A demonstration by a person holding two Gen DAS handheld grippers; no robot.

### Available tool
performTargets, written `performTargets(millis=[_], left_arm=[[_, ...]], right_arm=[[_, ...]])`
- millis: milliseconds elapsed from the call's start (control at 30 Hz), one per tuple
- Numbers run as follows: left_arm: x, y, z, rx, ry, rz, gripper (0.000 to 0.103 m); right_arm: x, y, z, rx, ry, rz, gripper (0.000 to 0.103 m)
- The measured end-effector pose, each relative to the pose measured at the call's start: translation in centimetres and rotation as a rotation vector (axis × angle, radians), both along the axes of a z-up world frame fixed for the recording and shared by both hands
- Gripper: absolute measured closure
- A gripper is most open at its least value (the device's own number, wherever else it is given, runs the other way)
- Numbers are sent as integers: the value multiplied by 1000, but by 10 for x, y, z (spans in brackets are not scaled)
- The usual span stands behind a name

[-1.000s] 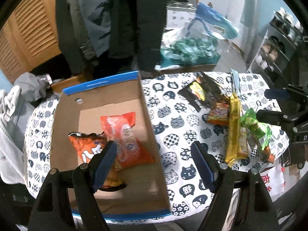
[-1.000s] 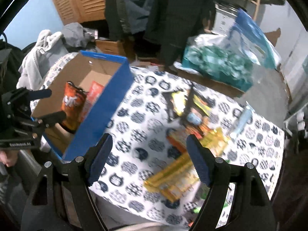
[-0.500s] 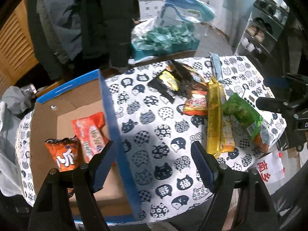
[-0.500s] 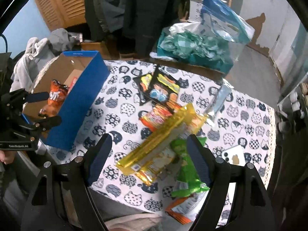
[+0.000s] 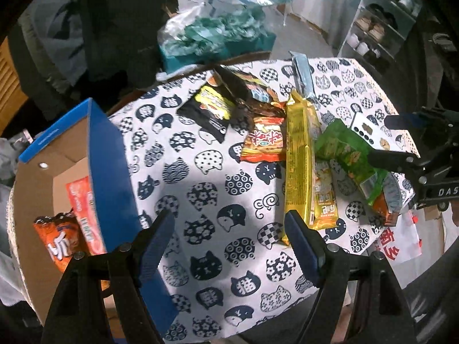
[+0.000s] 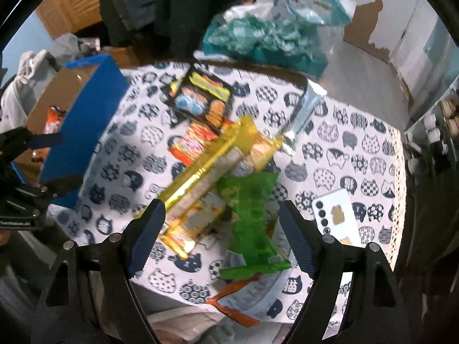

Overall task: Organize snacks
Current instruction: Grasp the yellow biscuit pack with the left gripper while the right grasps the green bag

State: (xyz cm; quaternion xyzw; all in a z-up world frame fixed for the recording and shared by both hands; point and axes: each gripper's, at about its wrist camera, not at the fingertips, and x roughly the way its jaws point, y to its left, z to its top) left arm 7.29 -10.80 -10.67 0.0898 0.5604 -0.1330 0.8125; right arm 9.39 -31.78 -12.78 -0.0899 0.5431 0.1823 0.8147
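Snacks lie in a loose pile on the worktop (image 5: 200,154), which wears a cloth printed with cats. The box (image 5: 106,154), blue outside and brown cardboard inside, stands at about 9 o'clock from the pile, and two orange packets (image 5: 71,229) are already in it.

Both tools are released and hold nothing. The left hand-held gripper (image 5: 229,243) hangs over bare cloth between the box and the pile, with its jaws wide. The right hand-held gripper (image 6: 221,235) is also wide, and it frames the green packet (image 6: 252,223) and the near end of the long yellow packet (image 6: 206,172), but its pads press on neither.

I judge the step in hand is to pick the next snack, most likely with the right one. To do it well, I would choose the green packet, because it lies on top and near the worktop edge at 6 o'clock. Come down straight, so that one pad goes on each long side, and close on the middle, not on the thin sealed end, which can slip out. The yellow packet touches it at 10 o'clock, so the left pad must not catch both. Beside it at 3 o'clock lies a white phone (image 6: 335,215); keep the right pad off it. Lift slowly, because foil is slippery and the pile under it may shift.
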Motion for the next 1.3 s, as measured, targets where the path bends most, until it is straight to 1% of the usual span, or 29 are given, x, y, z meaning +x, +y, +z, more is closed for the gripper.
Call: performTargets(millis=[200, 400, 567, 633, 700, 733, 767, 867, 1000, 1100, 1200, 1300], left_arm=[[16, -13, -21, -10, 42, 6, 23], [29, -28, -38, -44, 87, 9, 23], [34, -43, -46, -68, 103, -15, 23], [36, -49, -49, -79, 111, -24, 23], [38, -57, -55, -88, 121, -36, 23], [39, -60, -57, -91, 127, -39, 23], [40, -63, -60, -94, 134, -42, 23], [44, -72, -68, -86, 150, -42, 23], [49, -79, -79, -107, 184, -27, 23], [52, -82, -86, -118, 203, -11, 23], [56, -85, -91, -114, 208, 7, 23], [60, -87, -94, -127, 214, 18, 23]], right_arm=[[12, -8, -31, -33, 59, -21, 22], [21, -12, -58, -43, 109, -38, 22], [25, -14, -74, -49, 122, -45, 22], [27, -16, -80, -36, 129, -46, 27], [29, -18, -85, -25, 142, -39, 51], [31, -18, -88, -19, 149, -41, 56], [31, -19, -90, -5, 156, -41, 65], [32, -27, -86, 30, 142, -64, 67], [33, -44, -72, 91, 110, -111, 68], [33, -55, -65, 129, 110, -134, 68], [33, -63, -62, 148, 114, -153, 68], [33, -65, -61, 164, 115, -161, 68]])
